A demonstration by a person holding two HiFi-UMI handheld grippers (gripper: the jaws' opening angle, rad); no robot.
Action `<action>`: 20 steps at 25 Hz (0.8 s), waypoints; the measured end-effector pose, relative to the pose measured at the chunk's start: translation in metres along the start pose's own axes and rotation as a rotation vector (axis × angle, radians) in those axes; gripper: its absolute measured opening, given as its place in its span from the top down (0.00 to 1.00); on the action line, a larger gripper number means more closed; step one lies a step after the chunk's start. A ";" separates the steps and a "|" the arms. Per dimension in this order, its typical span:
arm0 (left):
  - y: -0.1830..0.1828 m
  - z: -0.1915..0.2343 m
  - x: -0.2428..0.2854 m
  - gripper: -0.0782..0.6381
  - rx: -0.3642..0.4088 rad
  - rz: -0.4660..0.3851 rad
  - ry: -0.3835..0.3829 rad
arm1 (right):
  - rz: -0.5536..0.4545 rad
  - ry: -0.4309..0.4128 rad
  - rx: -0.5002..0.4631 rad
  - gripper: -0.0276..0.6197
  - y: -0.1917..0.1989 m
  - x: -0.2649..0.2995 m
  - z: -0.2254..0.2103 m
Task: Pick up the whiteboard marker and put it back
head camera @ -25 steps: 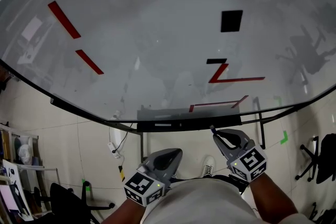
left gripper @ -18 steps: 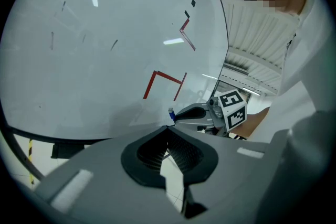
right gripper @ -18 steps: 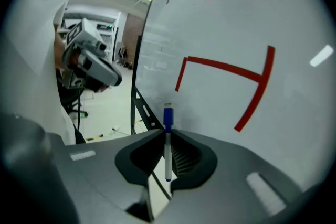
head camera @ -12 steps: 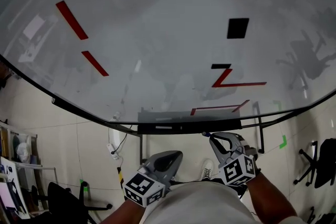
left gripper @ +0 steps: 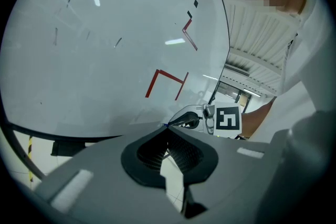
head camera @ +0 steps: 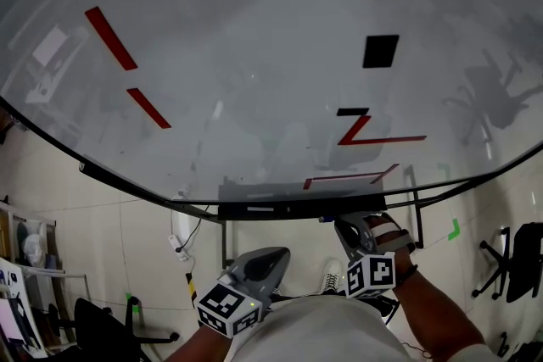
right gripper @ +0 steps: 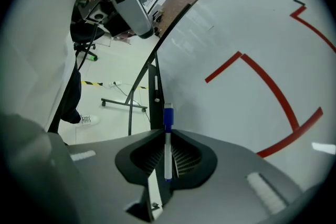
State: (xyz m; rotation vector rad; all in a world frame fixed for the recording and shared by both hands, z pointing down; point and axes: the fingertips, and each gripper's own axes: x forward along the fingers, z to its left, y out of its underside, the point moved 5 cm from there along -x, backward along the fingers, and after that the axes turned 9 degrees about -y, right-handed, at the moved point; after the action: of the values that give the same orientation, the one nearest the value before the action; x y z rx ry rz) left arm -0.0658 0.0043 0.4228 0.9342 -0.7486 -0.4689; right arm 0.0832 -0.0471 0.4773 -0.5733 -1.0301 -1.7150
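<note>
The whiteboard marker [right gripper: 167,145], white with a blue cap [right gripper: 168,115], stands upright between the jaws of my right gripper [right gripper: 167,134], which is shut on it. In the head view the right gripper [head camera: 344,225] hangs just below the whiteboard's dark tray [head camera: 271,204], and the marker's blue end [head camera: 325,219] pokes out to the left under the tray. My left gripper [head camera: 276,254] is held low by the person's body; its jaws [left gripper: 167,131] are shut with nothing between them. From the left gripper view the right gripper [left gripper: 210,118] shows beyond the jaws.
The large whiteboard [head camera: 254,55] fills the upper view, with red lines [head camera: 365,131] and black squares [head camera: 380,51]. Its wheeled stand [right gripper: 128,99] stands on the tiled floor. Office chairs [head camera: 513,258] are at the right and lower left, and a cable [head camera: 182,237] lies on the floor.
My right gripper has moved left and a little lower with the marker, turning so the blue end points left under the tray. The left gripper has stayed in place.
</note>
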 end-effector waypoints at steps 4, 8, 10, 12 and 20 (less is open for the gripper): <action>0.000 0.000 0.000 0.88 -0.002 -0.002 -0.001 | 0.020 -0.002 -0.012 0.90 0.003 0.003 -0.001; -0.001 0.004 0.000 0.88 0.000 -0.001 -0.016 | 0.057 -0.002 -0.061 0.90 0.002 0.008 -0.002; -0.001 0.006 0.000 0.88 -0.001 -0.001 -0.017 | 0.084 -0.006 -0.099 0.90 0.001 0.012 -0.003; -0.002 0.005 0.001 0.88 0.002 0.001 -0.014 | 0.106 -0.010 -0.120 0.90 0.003 0.017 -0.004; -0.004 0.015 -0.001 0.88 -0.011 -0.008 -0.033 | 0.146 -0.047 -0.148 0.90 0.012 0.038 -0.003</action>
State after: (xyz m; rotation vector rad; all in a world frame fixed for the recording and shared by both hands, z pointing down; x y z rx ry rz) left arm -0.0775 -0.0053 0.4249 0.9211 -0.7713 -0.4963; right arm 0.0802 -0.0708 0.5091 -0.7679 -0.8760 -1.6634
